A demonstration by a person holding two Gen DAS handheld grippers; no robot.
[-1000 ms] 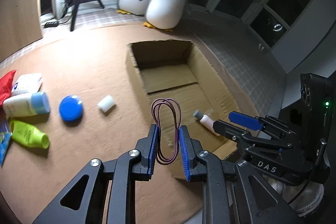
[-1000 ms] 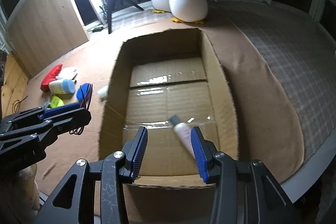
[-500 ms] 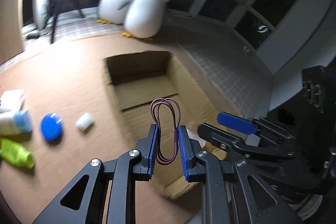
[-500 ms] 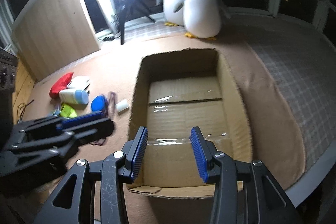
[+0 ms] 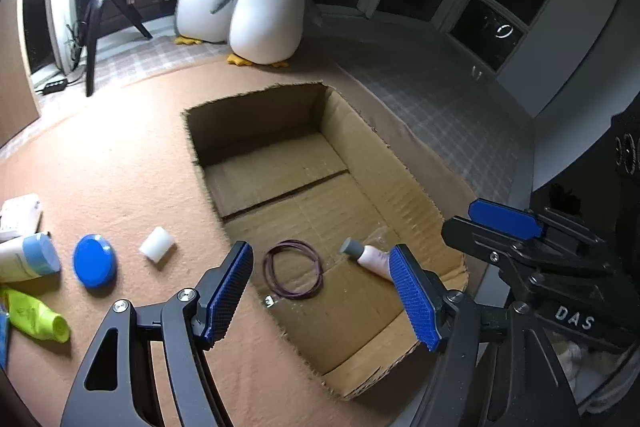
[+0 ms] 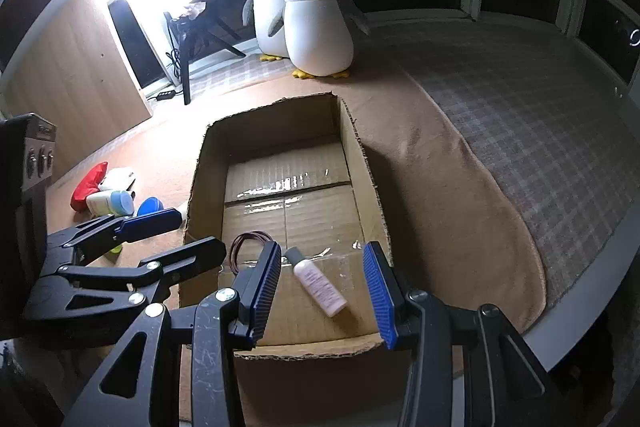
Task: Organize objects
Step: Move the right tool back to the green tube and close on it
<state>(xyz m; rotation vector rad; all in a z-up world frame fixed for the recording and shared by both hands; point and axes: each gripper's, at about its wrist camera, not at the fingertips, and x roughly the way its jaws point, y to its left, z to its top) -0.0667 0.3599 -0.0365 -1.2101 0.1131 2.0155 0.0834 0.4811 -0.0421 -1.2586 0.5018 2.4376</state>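
Note:
A cardboard box [image 5: 372, 155] lies open on the tan blanket. On its floor rest a purple hair-band loop [image 5: 293, 269] and a pink tube with a grey cap [image 5: 370, 257]. My left gripper [image 5: 320, 251] hovers over the box's near left corner. Its jaws are opening, with nothing between them and the loop lying free below. My right gripper [image 6: 322, 247] is open above the box's near end, and the pink tube [image 6: 320, 285] lies on the floor beneath it, untouched. The hair-band loop [image 6: 244, 243] shows partly behind the right gripper's left finger. The left gripper [image 6: 202, 231] sits at the box's left wall.
Left of the box lie a white cylinder [image 5: 157, 249], a blue lid [image 5: 95, 265], a green tube [image 5: 36, 319], a blue-capped bottle [image 5: 24, 259] and a red pouch [image 6: 88, 183]. Two plush penguins [image 5: 264, 11] and a ring-light tripod [image 5: 96, 27] stand behind. The bed edge drops off at the right.
The left gripper's jaws have spread wide and let go of the purple loop, which now lies flat on the box floor. The right gripper stays open above the tube.

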